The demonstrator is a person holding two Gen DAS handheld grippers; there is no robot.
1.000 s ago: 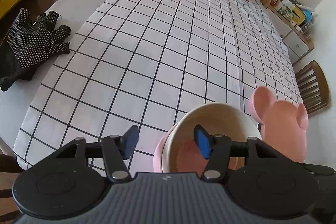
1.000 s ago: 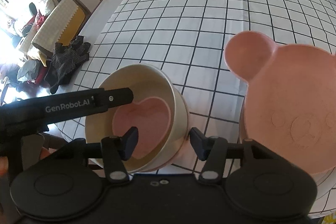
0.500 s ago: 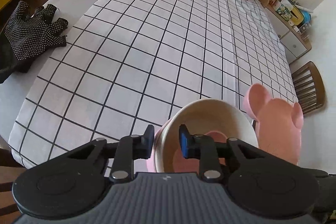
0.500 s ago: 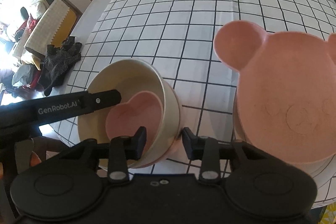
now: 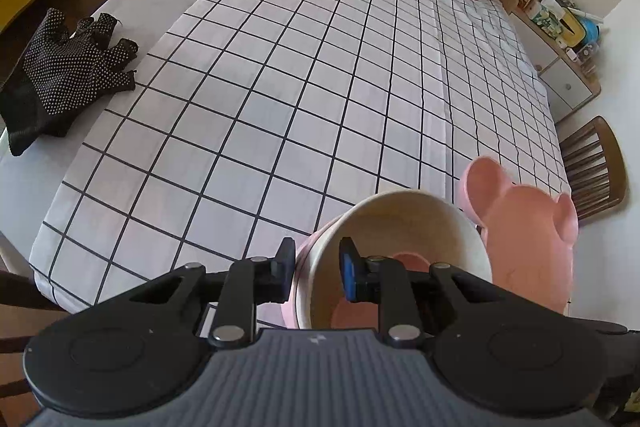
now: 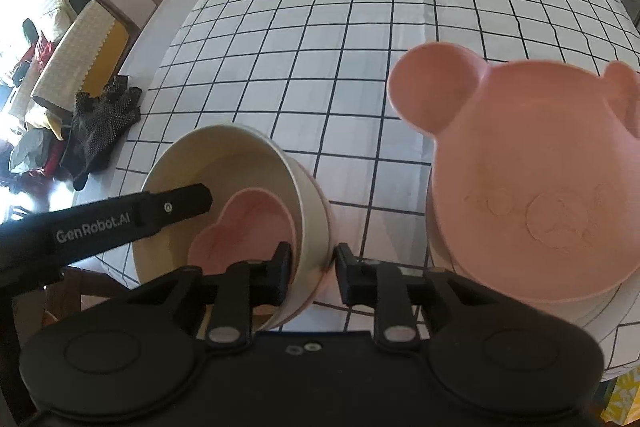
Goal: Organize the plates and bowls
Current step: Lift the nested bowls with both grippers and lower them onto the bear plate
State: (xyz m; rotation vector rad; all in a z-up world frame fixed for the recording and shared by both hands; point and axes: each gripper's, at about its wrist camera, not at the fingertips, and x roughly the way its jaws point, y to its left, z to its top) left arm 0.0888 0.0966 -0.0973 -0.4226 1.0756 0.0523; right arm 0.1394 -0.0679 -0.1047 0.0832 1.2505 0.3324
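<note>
Clamping opposite walls of the cream bowl (image 6: 240, 195), the left gripper (image 5: 316, 269) and right gripper (image 6: 310, 273) each have one finger inside and one outside; both have just closed on it. The bowl sits near the table's near edge, a small pink dish (image 6: 248, 231) nested inside, left of the bear-shaped pink bowl (image 6: 532, 187). Judging by this, nesting is partly done; moving this stack remains. Both grippers point steeply down.

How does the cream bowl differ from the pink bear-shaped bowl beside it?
The cream bowl is round with a plain rim; the pink bear-shaped bowl has two round ears. The cream bowl holds a small pink heart-shaped dish; the bear-shaped bowl shows nothing inside. Both tongs grip the cream bowl's rim; none touch the bear-shaped bowl. Both sit on the checked tablecloth.
</note>
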